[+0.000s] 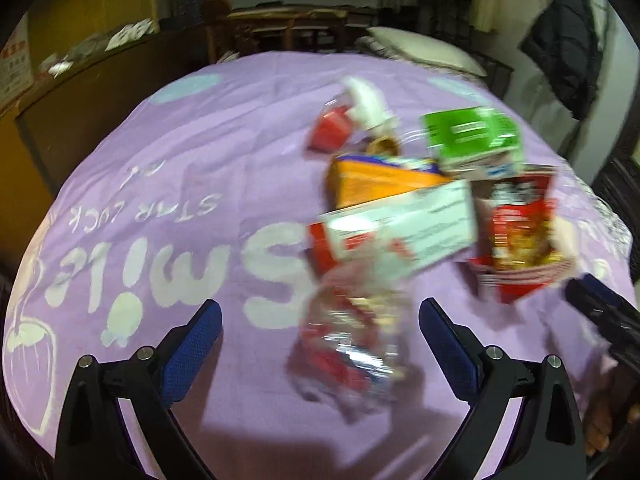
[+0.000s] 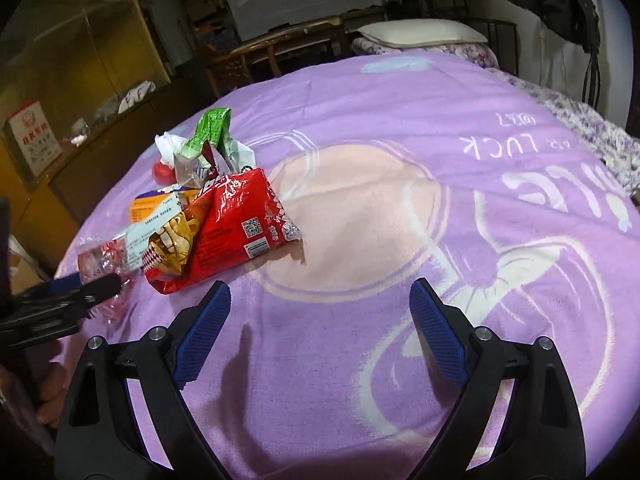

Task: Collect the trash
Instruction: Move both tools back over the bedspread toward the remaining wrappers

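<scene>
A pile of trash lies on a purple blanket [image 1: 160, 184]. In the left wrist view it holds a clear crumpled wrapper [image 1: 352, 340], a white and red box [image 1: 400, 232], an orange box [image 1: 380, 184], a green carton [image 1: 472, 136], a red snack bag [image 1: 516, 232] and a red cup [image 1: 332, 132]. My left gripper [image 1: 320, 340] is open, with the blurred clear wrapper between its fingers. My right gripper [image 2: 320, 320] is open and empty over the blanket [image 2: 400, 160], right of the red snack bag [image 2: 232, 224] and green carton [image 2: 208, 136].
A white pillow [image 2: 420, 34] lies at the far end of the bed. Wooden chairs [image 2: 272, 56] and a yellow cabinet [image 2: 80, 60] stand to the left and behind. The left gripper [image 2: 72, 296] shows at the left edge of the right wrist view.
</scene>
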`<state>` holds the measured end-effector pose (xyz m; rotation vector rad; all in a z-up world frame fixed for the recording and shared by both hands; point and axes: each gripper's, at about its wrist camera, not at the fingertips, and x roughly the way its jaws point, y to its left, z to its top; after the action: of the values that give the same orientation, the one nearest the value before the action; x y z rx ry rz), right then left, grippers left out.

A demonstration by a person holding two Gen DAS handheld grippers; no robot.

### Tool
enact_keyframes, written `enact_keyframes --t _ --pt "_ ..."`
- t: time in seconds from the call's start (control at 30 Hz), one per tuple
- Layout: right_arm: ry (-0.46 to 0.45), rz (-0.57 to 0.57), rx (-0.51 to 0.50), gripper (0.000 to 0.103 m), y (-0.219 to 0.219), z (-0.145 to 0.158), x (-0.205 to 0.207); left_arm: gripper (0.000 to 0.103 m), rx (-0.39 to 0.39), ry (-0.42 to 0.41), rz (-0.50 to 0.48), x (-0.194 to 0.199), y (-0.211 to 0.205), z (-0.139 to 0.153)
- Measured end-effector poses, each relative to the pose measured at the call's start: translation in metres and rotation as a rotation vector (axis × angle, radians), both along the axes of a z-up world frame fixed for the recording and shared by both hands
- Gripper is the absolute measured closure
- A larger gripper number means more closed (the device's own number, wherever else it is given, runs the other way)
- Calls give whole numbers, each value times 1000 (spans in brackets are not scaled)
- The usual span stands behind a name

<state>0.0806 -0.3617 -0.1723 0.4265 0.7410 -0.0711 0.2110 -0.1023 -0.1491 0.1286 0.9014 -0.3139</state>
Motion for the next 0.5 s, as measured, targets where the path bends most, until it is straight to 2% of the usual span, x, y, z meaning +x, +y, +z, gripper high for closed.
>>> enact_keyframes --t 0.23,0.37,0.5 --pt "-11 2 -6 15 3 2 0 6 -33 24 128 6 52 -11" --pt "-24 30 -41 15 11 5 -1 6 -79 13 100 5 57 -6" --pt "-30 63 -83 15 21 8 -3 6 -88 -26 61 3 45 1"
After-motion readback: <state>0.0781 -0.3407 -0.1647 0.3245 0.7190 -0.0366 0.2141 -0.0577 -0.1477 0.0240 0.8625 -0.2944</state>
